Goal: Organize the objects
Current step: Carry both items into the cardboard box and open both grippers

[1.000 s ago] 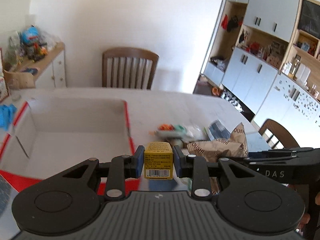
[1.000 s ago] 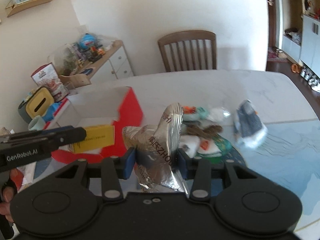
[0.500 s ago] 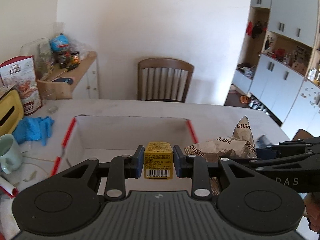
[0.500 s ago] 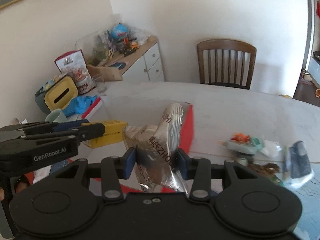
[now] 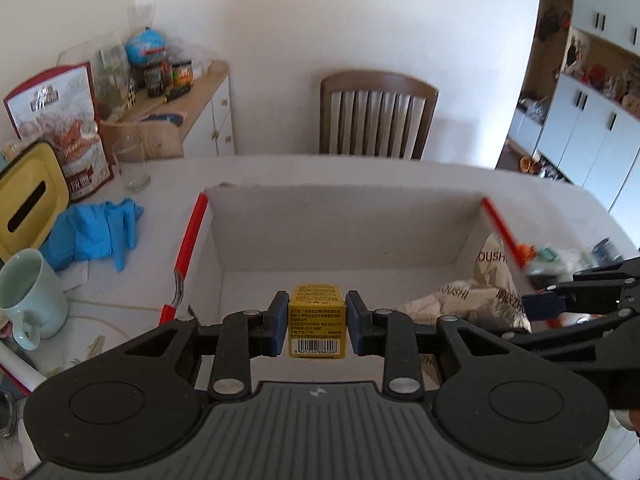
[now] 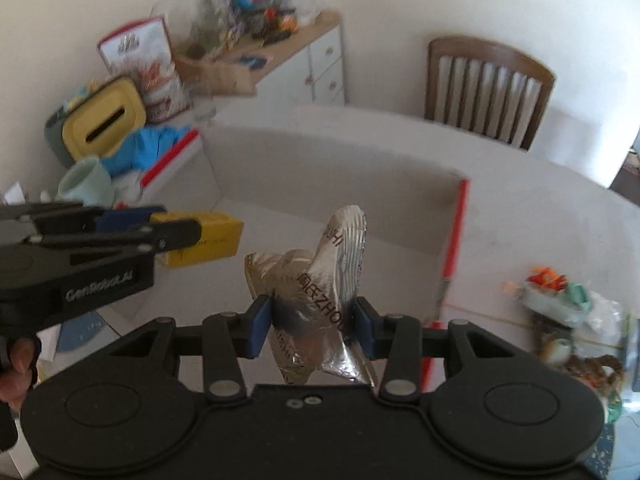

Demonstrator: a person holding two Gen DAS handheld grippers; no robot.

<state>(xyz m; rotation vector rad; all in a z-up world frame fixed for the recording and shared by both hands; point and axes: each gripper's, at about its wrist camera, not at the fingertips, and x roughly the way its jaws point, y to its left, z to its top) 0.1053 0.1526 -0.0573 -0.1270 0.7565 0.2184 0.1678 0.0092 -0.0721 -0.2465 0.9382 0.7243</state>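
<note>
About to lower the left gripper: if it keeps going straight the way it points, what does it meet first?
Most likely the bare white floor of the open cardboard box. The left gripper holds the yellow carton over it, and nothing shows between them, though depth is unclear.

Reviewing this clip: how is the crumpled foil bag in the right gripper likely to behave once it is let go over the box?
The foil bag looks thin and creased, so it probably flops rather than holds shape. It seems nearly empty and flattened, so likely light and may flutter or land askew in the box. Its shiny film could slip between the right gripper pads.
</note>
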